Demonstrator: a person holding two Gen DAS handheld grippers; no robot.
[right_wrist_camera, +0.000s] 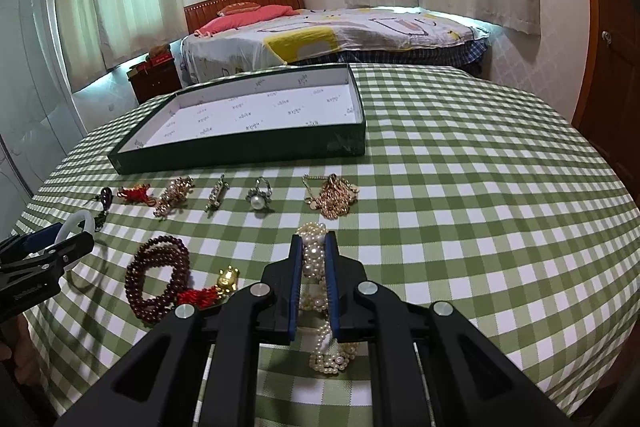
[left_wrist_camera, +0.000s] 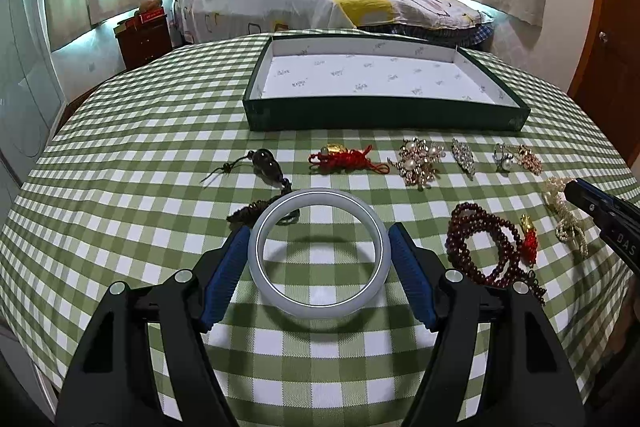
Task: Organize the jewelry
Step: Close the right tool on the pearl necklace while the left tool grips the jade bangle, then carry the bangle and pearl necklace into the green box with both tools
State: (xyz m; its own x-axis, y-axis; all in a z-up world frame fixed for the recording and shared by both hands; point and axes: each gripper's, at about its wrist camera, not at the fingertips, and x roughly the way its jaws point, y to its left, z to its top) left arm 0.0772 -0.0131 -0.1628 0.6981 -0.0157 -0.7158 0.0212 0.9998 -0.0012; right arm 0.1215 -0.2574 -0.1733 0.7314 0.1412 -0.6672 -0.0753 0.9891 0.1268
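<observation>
Left wrist view is showing the left gripper (left_wrist_camera: 319, 259) clasping a pale grey bangle (left_wrist_camera: 319, 253) across its width, the blue pads (left_wrist_camera: 224, 275) pressing on its outer rim on both sides while it is hanging just above the green checked tablecloth (left_wrist_camera: 120, 187) (its shadow is lying on the cloth beneath). Right wrist view is showing the right gripper (right_wrist_camera: 314, 259) clenching a bundle of pearl strands (right_wrist_camera: 316, 267), with loose loops of pearls trailing on the cloth below the fingers. A dark green tray (left_wrist_camera: 384, 115) with a white printed lining is sitting near the far edge of the table. Between the tray and the grippers, a row of pieces is lying on the cloth: a dark bead pendant on a cord (left_wrist_camera: 266, 163), a red knotted charm (left_wrist_camera: 344, 159), a pearl cluster brooch (left_wrist_camera: 418, 159), a crystal brooch (left_wrist_camera: 463, 155), a pearl ring (right_wrist_camera: 259, 199) and a gold chain (right_wrist_camera: 332, 201). A coil of dark red beads (right_wrist_camera: 158, 273) with a gold and red charm (right_wrist_camera: 226, 281) is resting between the two grippers.
</observation>
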